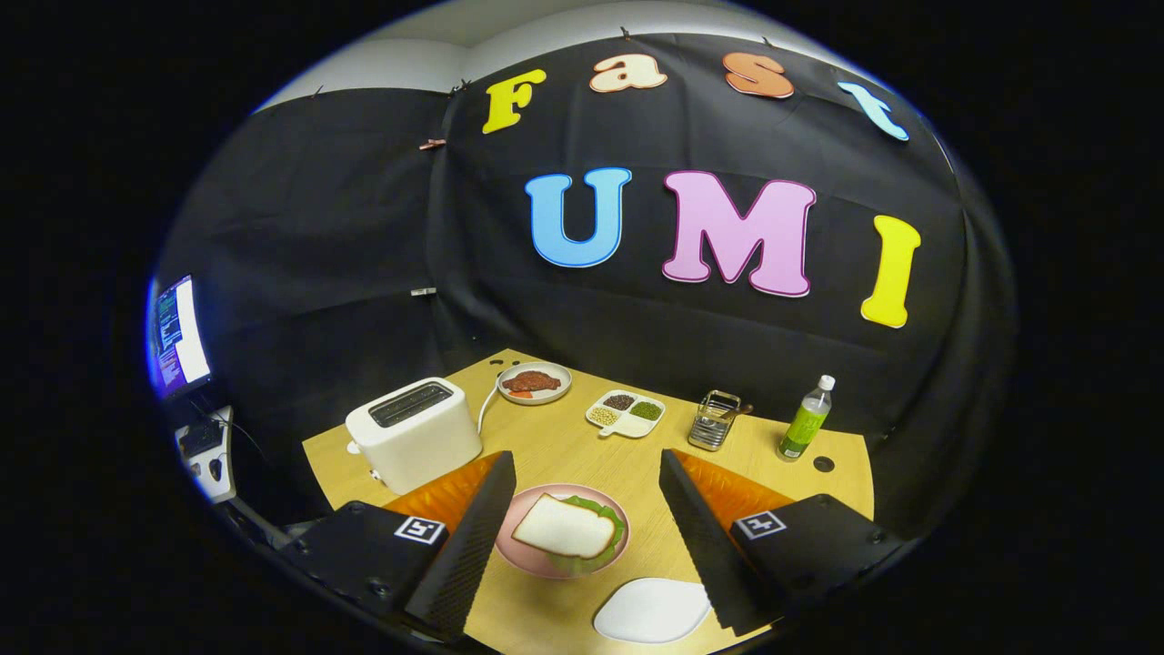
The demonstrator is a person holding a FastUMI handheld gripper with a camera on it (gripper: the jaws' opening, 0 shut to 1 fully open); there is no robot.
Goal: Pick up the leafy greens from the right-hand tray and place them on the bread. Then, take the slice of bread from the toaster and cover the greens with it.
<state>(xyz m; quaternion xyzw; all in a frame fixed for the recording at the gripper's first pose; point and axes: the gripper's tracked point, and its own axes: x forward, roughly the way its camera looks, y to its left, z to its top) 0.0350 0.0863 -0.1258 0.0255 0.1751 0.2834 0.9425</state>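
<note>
A pink plate [532, 557] lies on the wooden table between my two fingers. On it a white bread slice [564, 528] lies over leafy greens [611, 517], whose green edge sticks out along its far and right sides. My gripper [582, 537] hovers above the plate, open and holding nothing. The white toaster [414, 432] stands beyond my left finger, its slots dark; I cannot tell whether bread is inside. A bare white tray [653, 609] lies near the table's front edge, just inside my right finger.
Further back stand a plate with red meat [535, 382], a white divided dish of beans [625, 413], a metal holder [716, 420] and a green bottle [806, 418]. A lit monitor [179, 335] sits off the table's left side.
</note>
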